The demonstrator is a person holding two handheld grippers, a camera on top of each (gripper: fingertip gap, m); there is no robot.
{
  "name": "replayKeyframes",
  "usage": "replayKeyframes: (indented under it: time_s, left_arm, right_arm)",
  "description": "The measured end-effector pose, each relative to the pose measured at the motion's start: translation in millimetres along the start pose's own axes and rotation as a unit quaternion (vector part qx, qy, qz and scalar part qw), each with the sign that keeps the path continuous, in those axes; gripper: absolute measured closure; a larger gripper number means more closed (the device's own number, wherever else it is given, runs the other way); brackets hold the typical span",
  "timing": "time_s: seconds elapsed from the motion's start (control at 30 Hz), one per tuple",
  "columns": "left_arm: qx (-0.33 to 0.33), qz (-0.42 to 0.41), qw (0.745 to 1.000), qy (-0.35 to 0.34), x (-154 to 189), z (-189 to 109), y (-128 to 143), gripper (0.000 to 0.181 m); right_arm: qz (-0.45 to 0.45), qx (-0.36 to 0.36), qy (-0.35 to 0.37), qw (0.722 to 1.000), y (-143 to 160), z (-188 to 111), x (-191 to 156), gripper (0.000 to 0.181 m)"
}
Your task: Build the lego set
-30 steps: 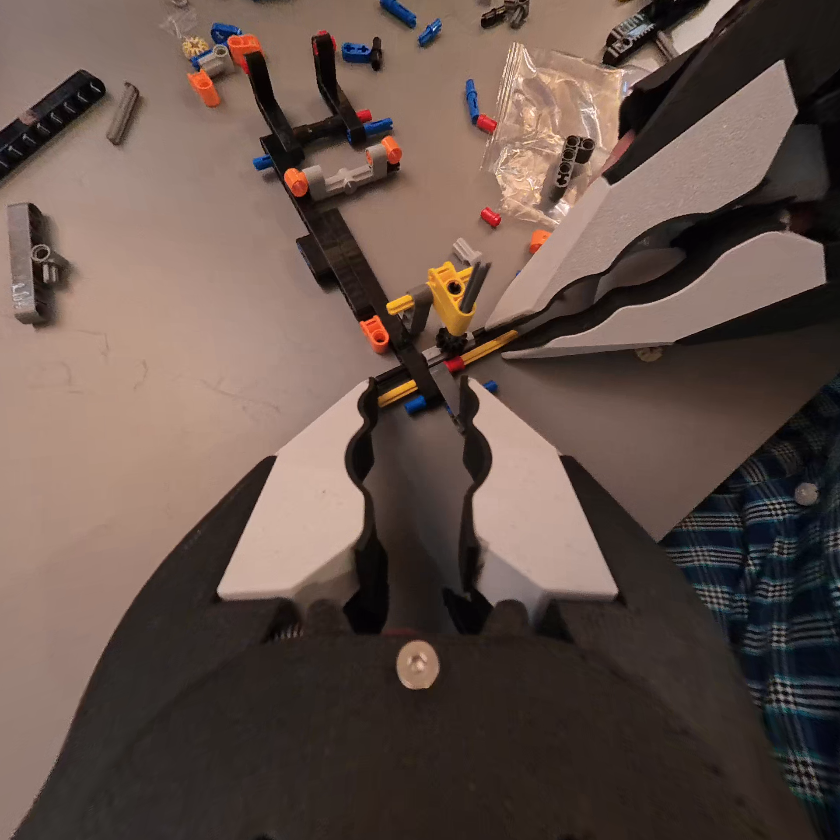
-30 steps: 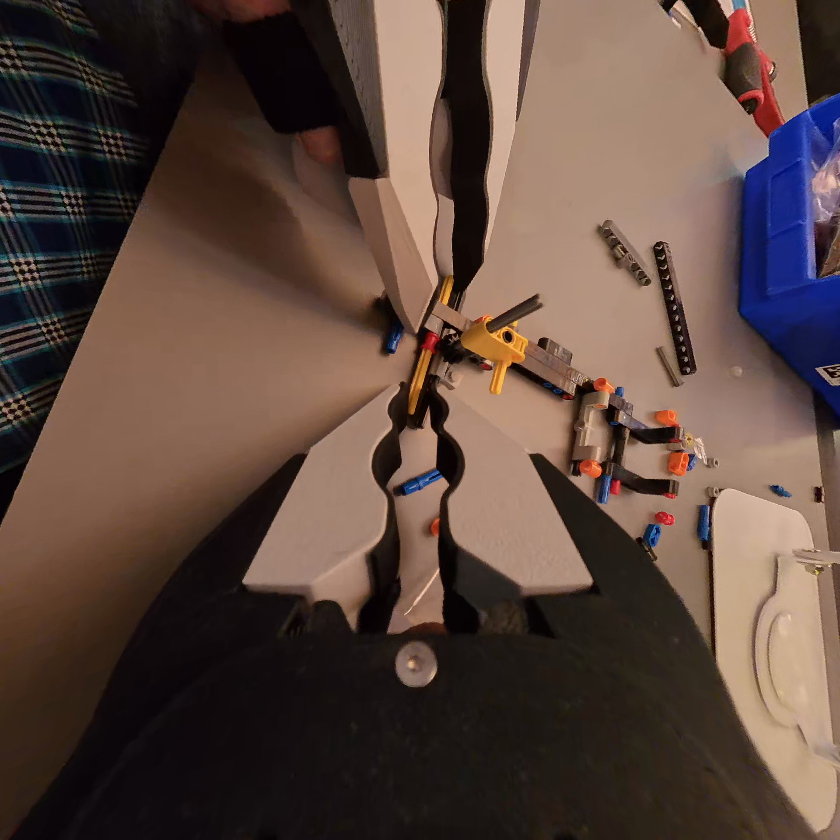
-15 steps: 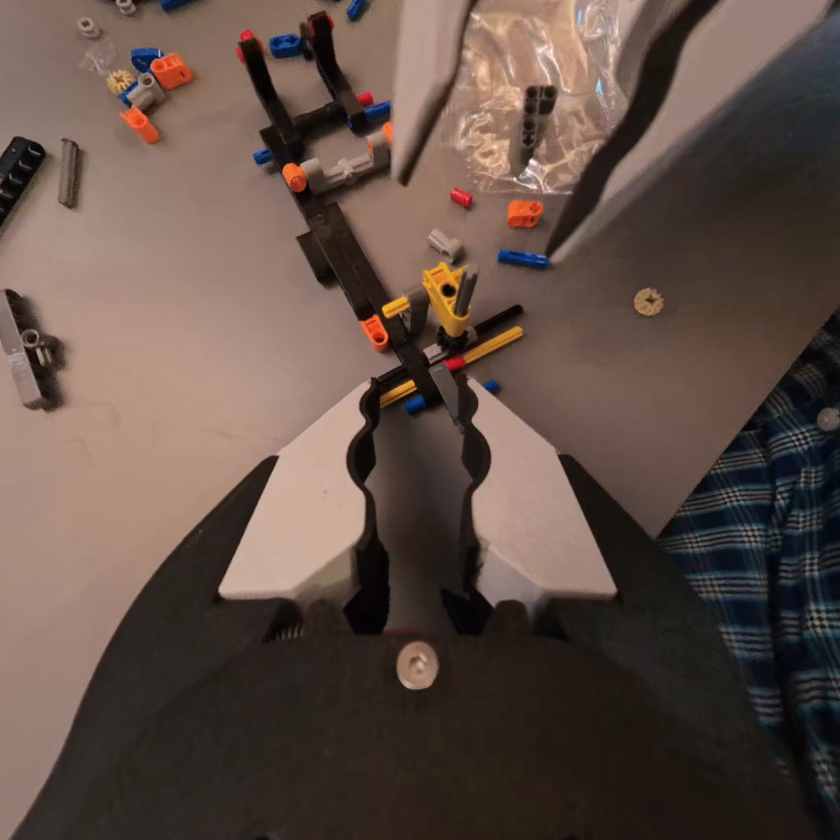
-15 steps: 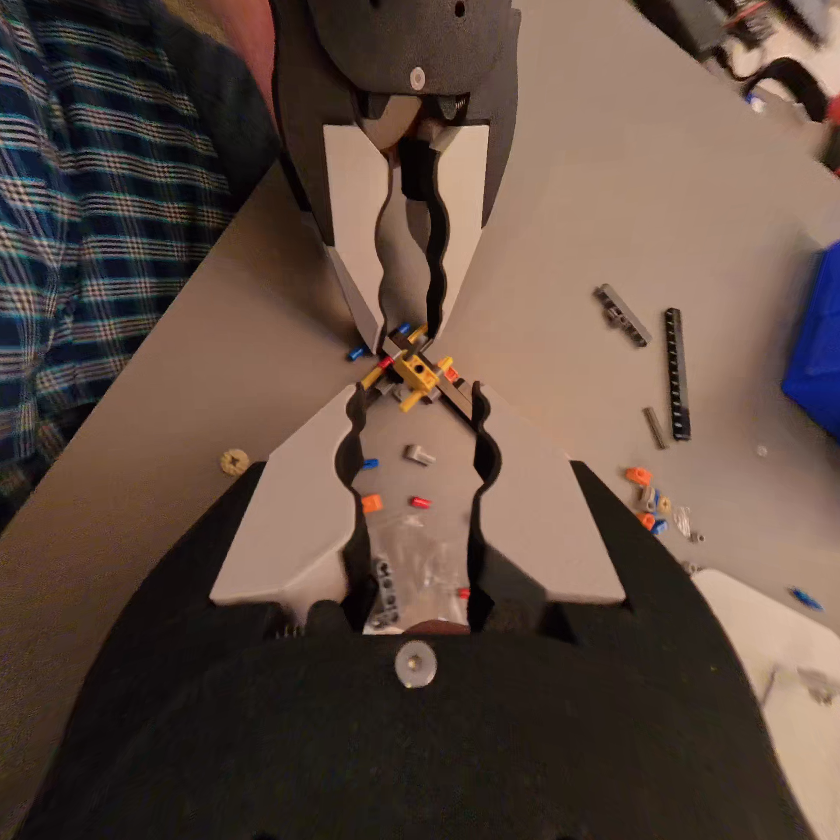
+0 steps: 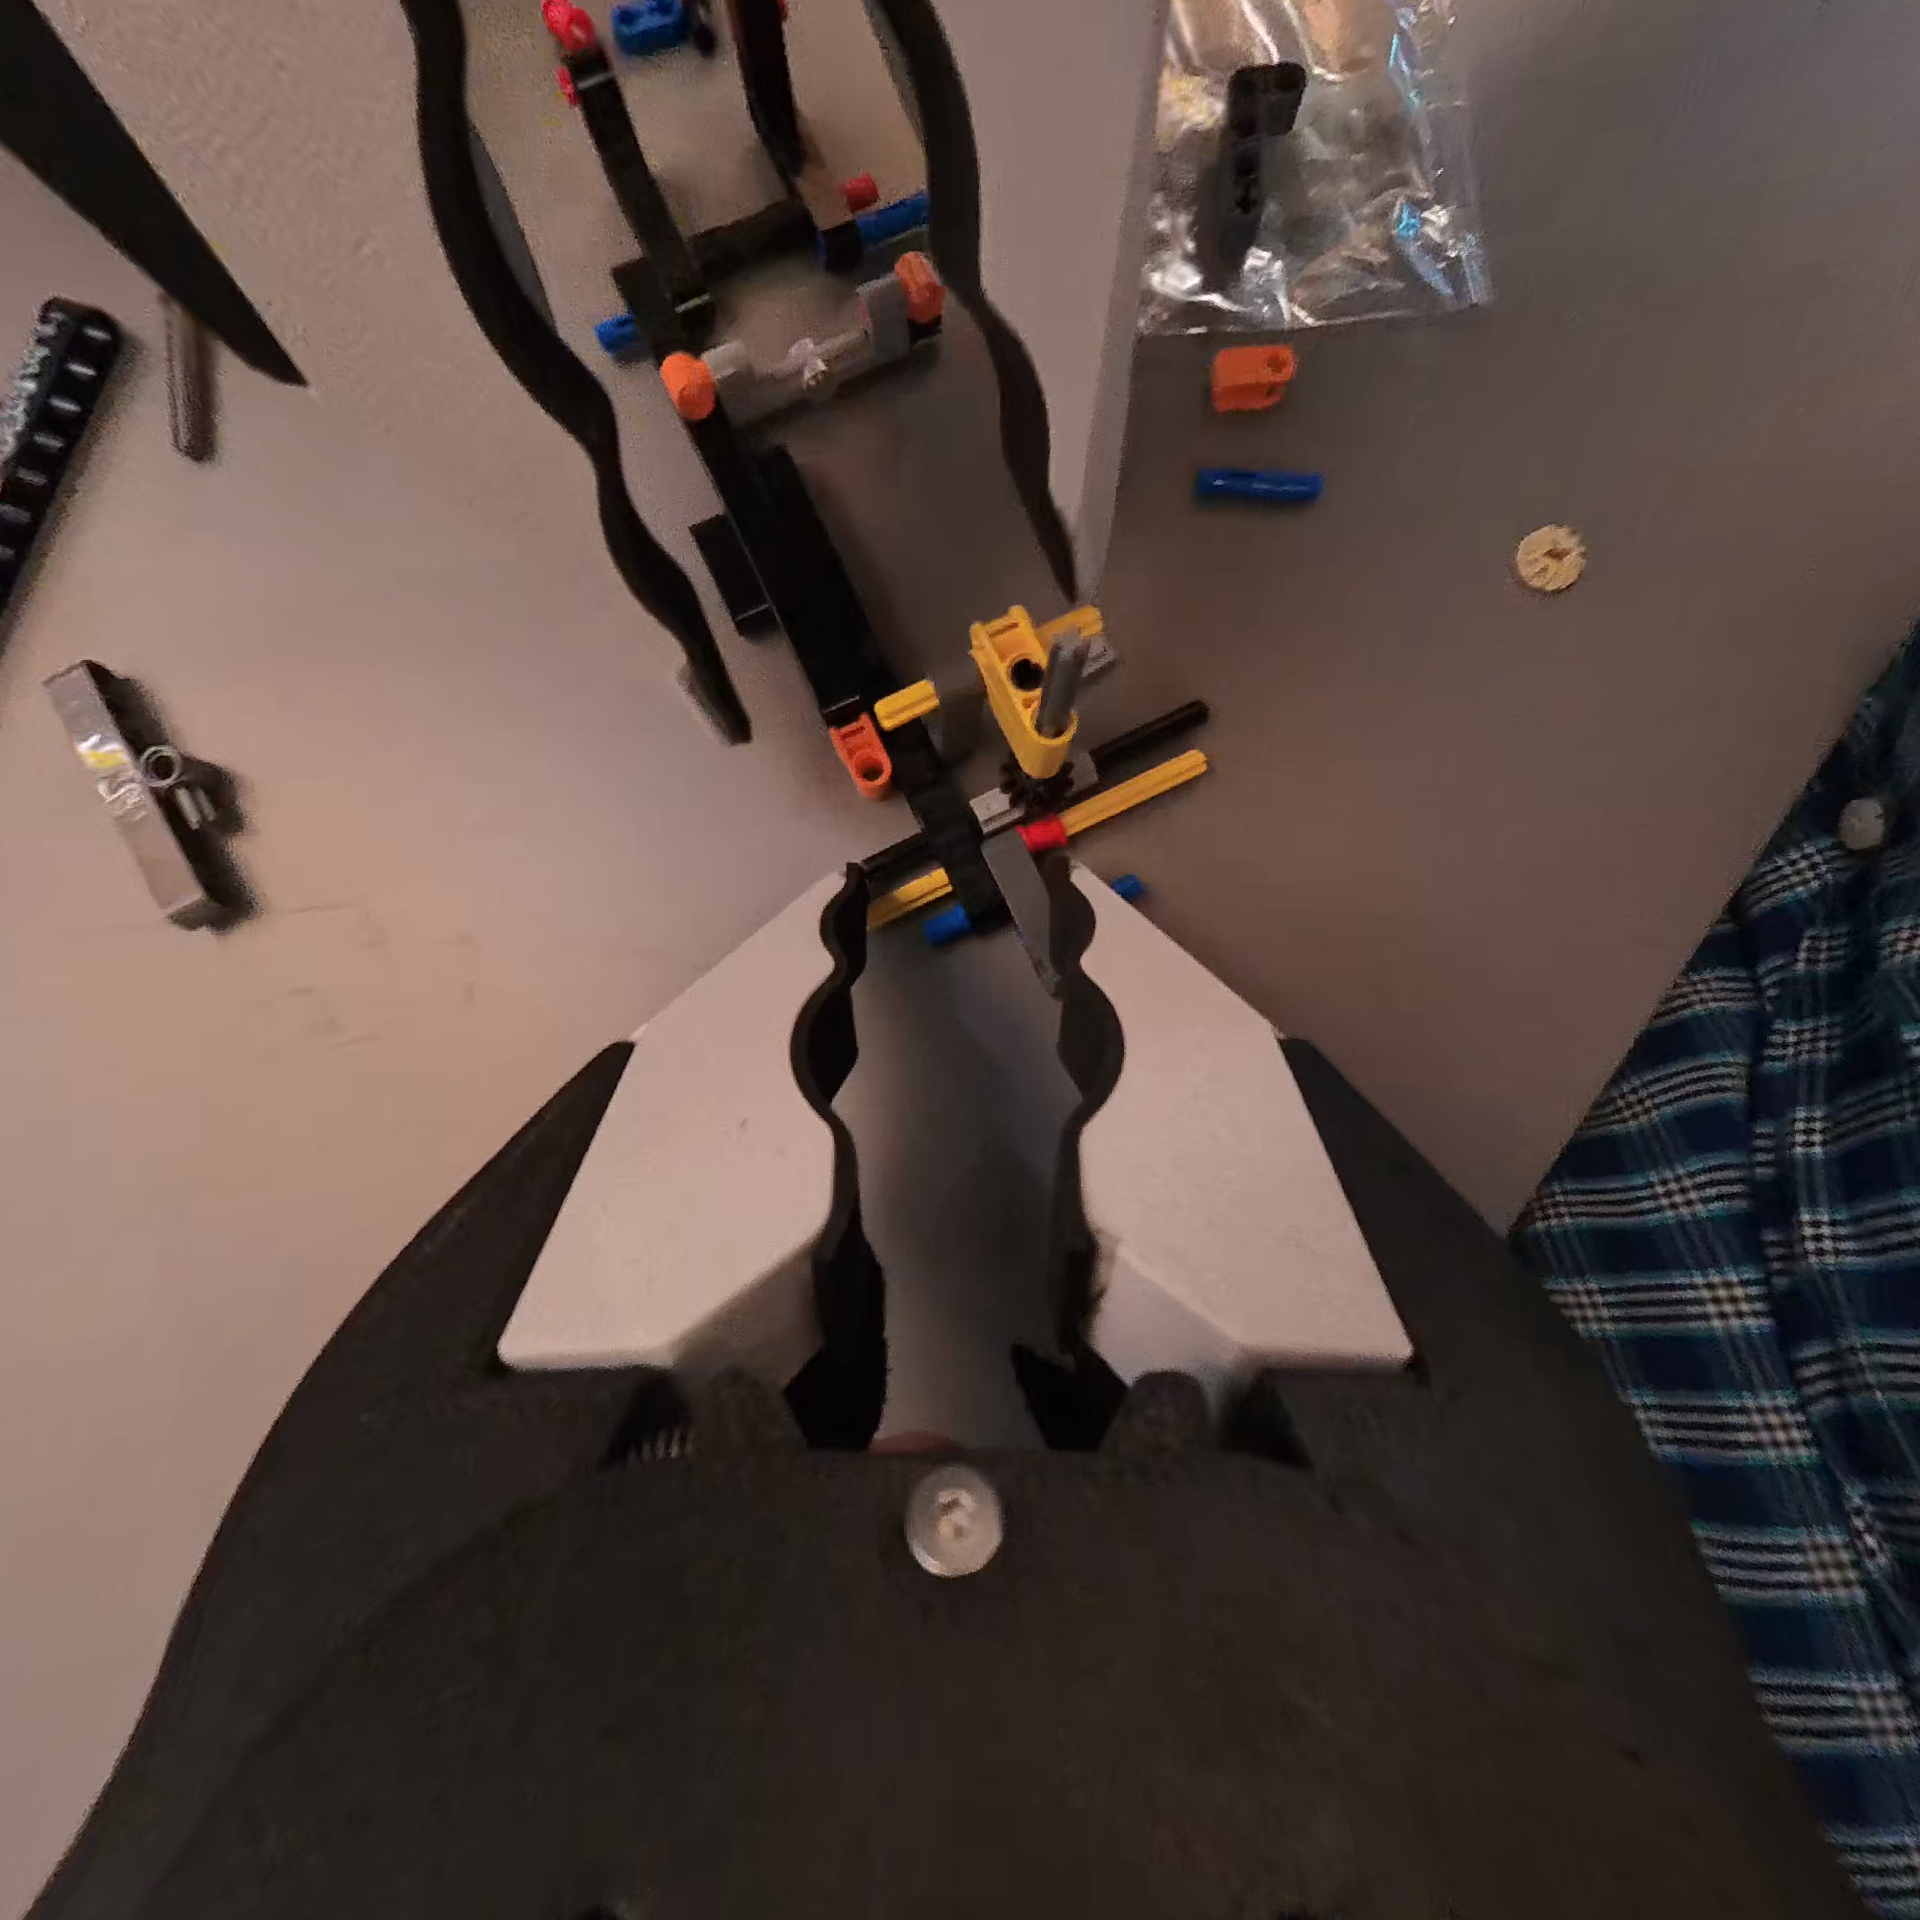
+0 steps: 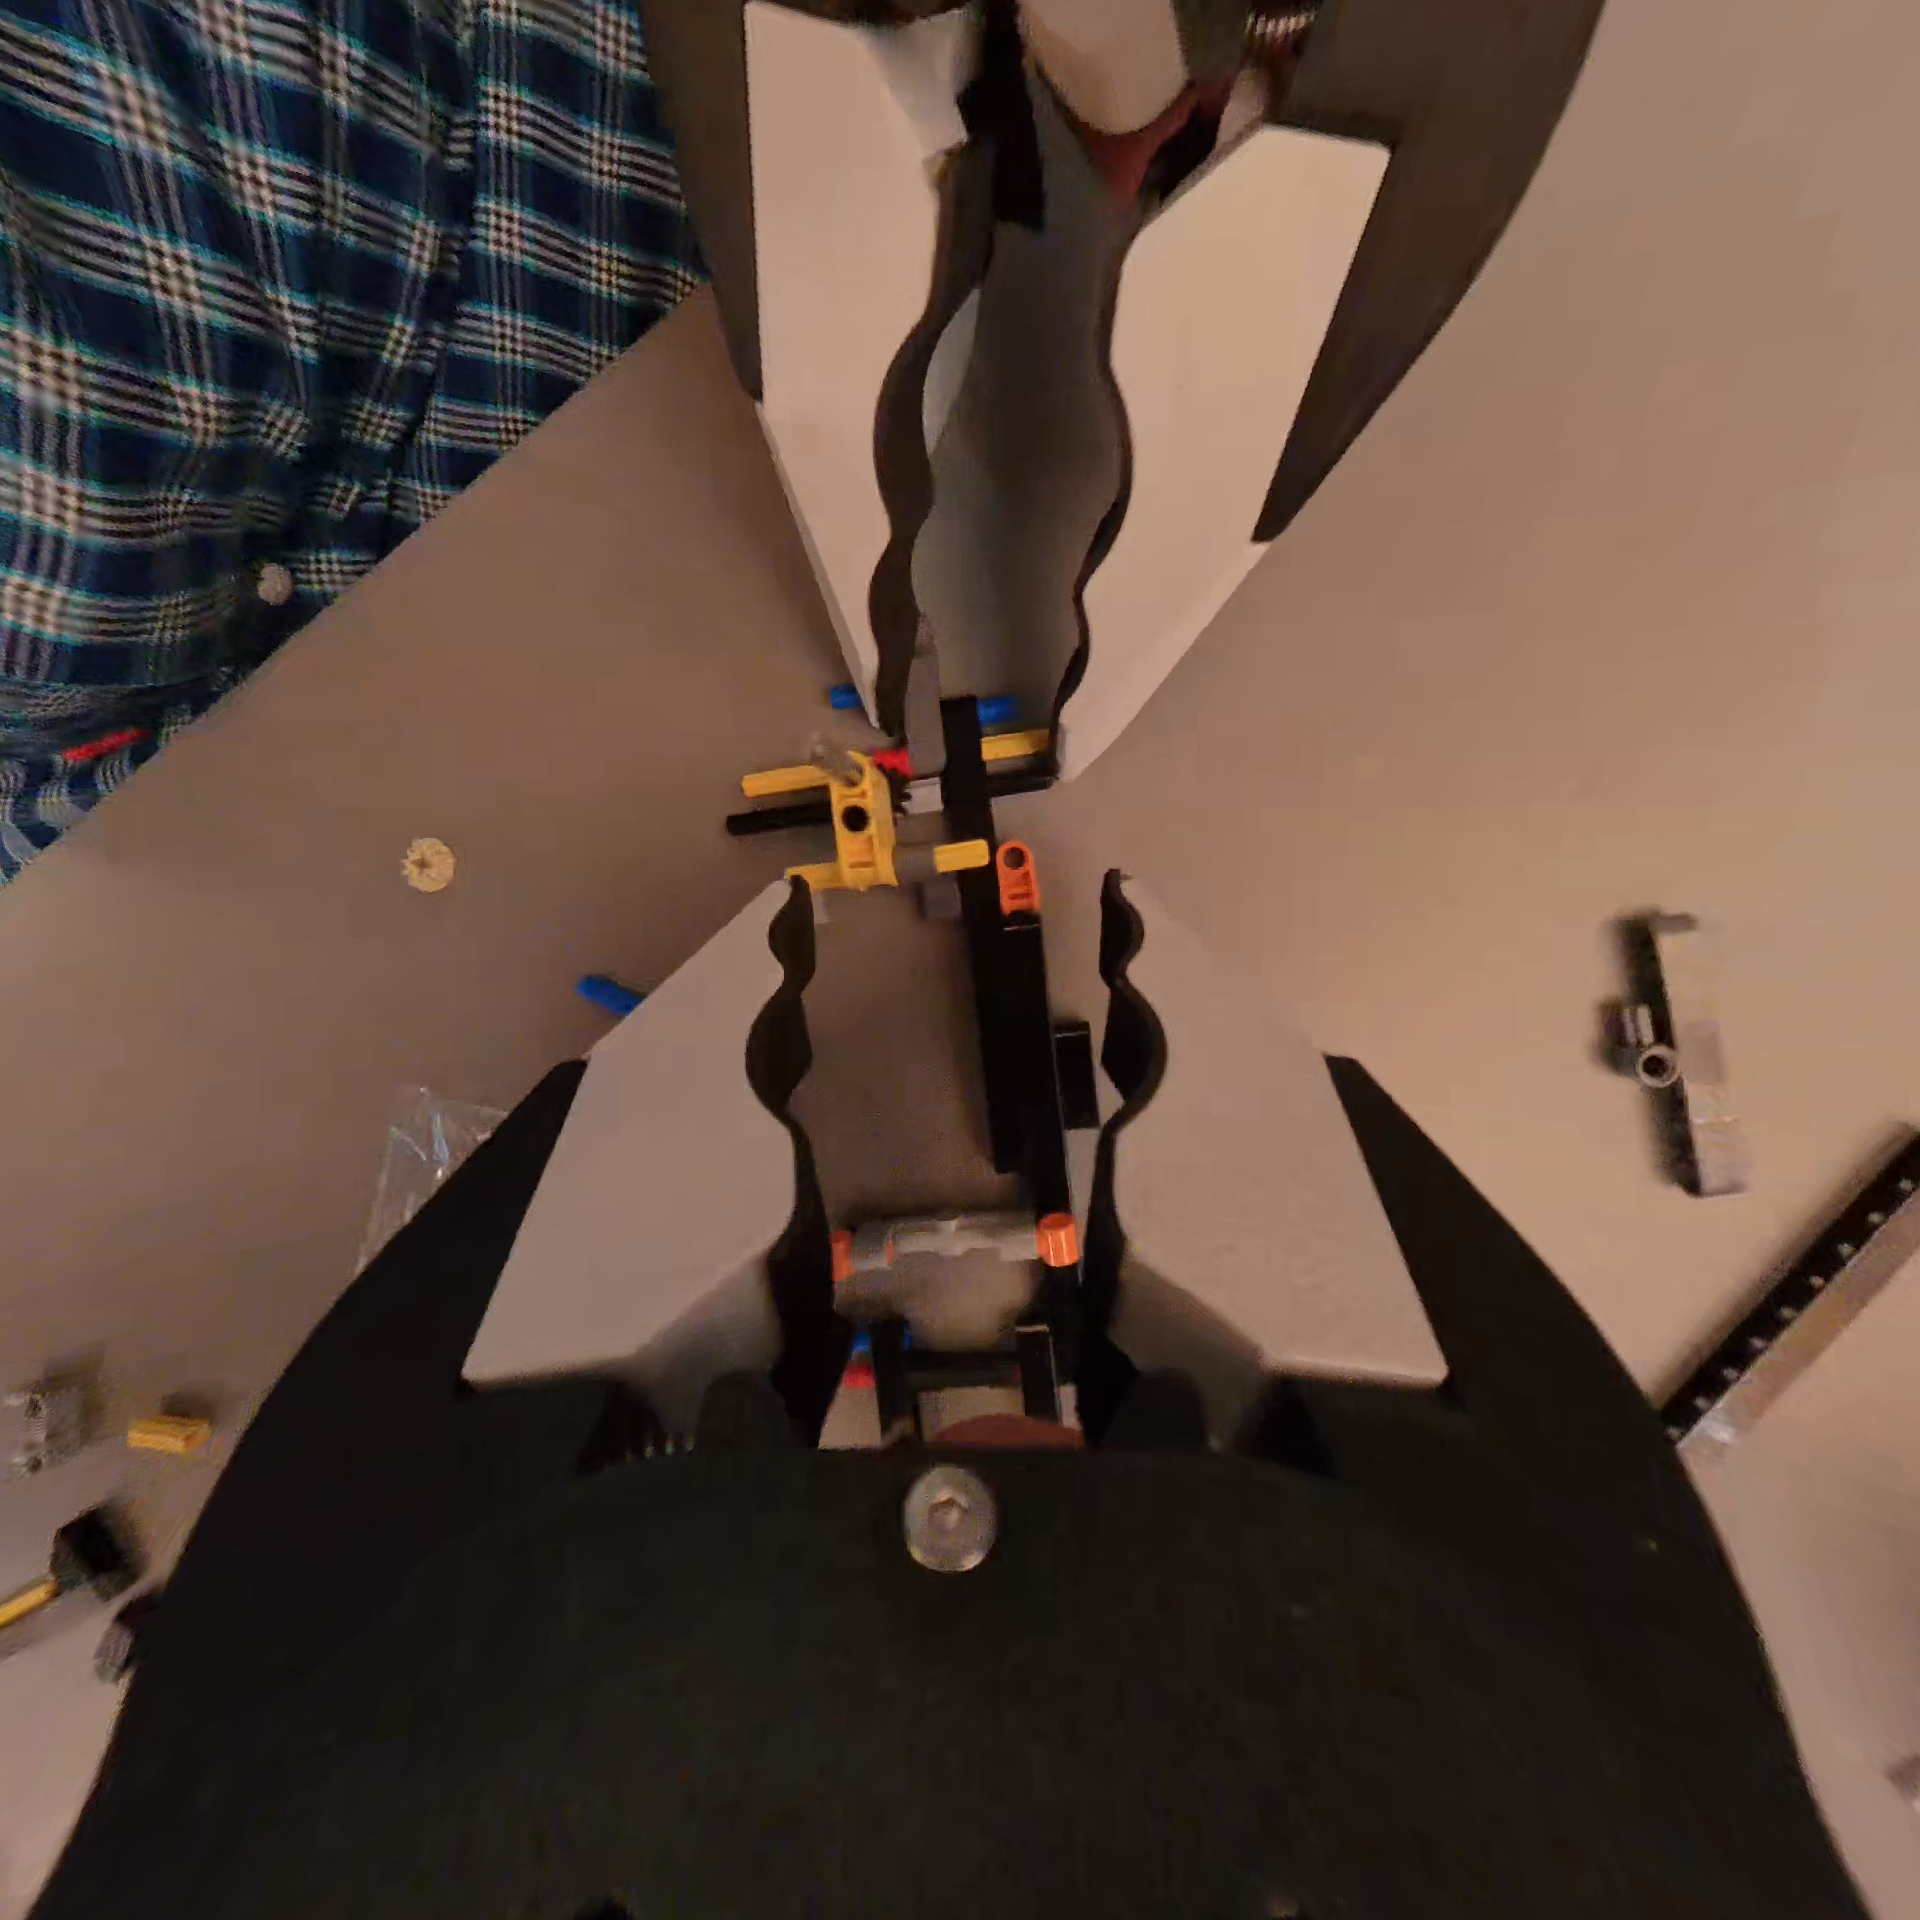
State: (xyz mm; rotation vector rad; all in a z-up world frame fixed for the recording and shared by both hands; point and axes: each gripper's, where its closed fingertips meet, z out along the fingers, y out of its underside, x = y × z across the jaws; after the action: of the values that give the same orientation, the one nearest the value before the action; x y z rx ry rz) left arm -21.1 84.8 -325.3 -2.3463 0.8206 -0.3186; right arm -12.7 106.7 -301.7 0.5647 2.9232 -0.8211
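Observation:
A partly built lego assembly lies on the grey table [image 5: 416,1039]. It has a long black beam [image 5: 821,613], a yellow connector [image 5: 1023,686] with a grey axle, crossed yellow and black axles, and a grey bar with orange caps [image 5: 800,358]. My left gripper [image 5: 956,894] is shut on the near end of the assembly, at the crossed axles. My right gripper [image 6: 956,888] is open wide and faces the left gripper. Its fingers straddle the black beam [image 6: 1013,1039] without touching it, and its tips end just short of the yellow connector [image 6: 857,831]. The right gripper also shows in the left wrist view [image 5: 899,660].
A clear bag [image 5: 1309,177], an orange connector [image 5: 1252,376], a blue pin [image 5: 1257,485] and a tan gear [image 5: 1548,558] lie to the right. A grey beam [image 5: 135,790] and a long black beam [image 5: 42,436] lie to the left. A person's plaid shirt [image 5: 1766,1195] is beyond the table edge. Less than 4 cm separates the two grippers' tips. It is some 11 cm from my right tips to the tan gear [image 5: 1548,558]. Seen from the right wrist view [image 6: 437,859] as well.
My right gripper has left the yellow axle at the side, opened wide and swung round opposite the left gripper, over the black beam. The left gripper has kept its hold.

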Motion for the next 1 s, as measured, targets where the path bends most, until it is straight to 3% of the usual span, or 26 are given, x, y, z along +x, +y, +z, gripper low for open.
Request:
replayKeyframes:
  time_s: [0.23, 0.47, 0.77, 0.87, 1.0]
  left_arm:
    - [-0.017, -0.009, 0.999, -0.027, -14.0, -6.9, 10.9, 0.134]
    - [-0.013, -0.017, 0.998, -0.051, -15.7, -14.5, 14.0, 0.149]
    - [-0.001, -0.022, 0.999, -0.049, -16.2, -14.3, 15.9, 0.149]
    - [0.003, -0.026, 0.998, -0.053, -16.7, -14.6, 17.6, 0.149]
    - [0.016, -0.034, 0.998, -0.057, -16.5, -14.2, 18.1, 0.149]
  right_arm:
    - [-0.018, -0.031, -0.058, 0.998, 8.1, -3.8, 11.2, 0.123]
    - [-0.089, -0.034, -0.046, 0.994, -6.6, 15.0, 25.6, 0.125]
    - [-0.122, -0.013, -0.073, 0.99, -11.2, 26.9, 24.7, 0.134]
    - [-0.133, 0.002, -0.083, 0.988, -12.3, 28.9, 18.0, 0.148]
    - [-0.126, 0.022, -0.073, 0.989, -12.7, 29.3, 19.6, 0.148]
